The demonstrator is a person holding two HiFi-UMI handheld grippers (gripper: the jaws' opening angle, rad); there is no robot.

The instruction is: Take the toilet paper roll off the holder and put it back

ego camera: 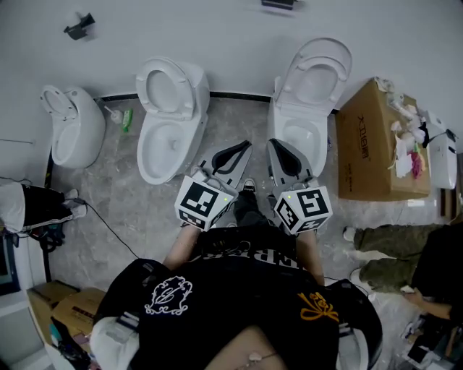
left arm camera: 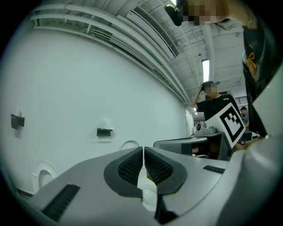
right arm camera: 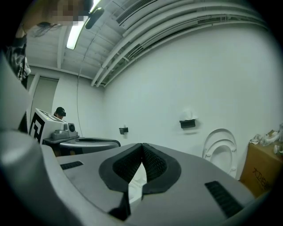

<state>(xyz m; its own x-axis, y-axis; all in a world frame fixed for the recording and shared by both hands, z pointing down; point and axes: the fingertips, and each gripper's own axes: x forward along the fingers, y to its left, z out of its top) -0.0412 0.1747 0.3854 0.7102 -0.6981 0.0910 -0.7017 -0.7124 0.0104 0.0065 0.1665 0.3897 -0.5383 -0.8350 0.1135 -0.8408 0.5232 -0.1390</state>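
Observation:
Two black holders are fixed to the white wall: one [ego camera: 278, 3] above the right toilet and one [ego camera: 79, 27] at the far left. In the right gripper view a faint white shape, perhaps the paper roll, sits on the nearer holder [right arm camera: 188, 124]. In the left gripper view the same holder [left arm camera: 104, 132] has a pale bump on top. My left gripper [ego camera: 242, 148] [left arm camera: 143, 150] and right gripper [ego camera: 278, 144] [right arm camera: 142, 146] are held side by side close to my body, well short of the wall. Both are shut with nothing between the pads.
Three white toilets line the wall: left [ego camera: 72, 126], middle [ego camera: 170, 115], right [ego camera: 307, 94]. A cardboard box [ego camera: 376, 144] of rubbish stands at the right. A seated person's legs [ego camera: 383, 253] are on the floor at the right, and a cable [ego camera: 108, 227] runs at the left.

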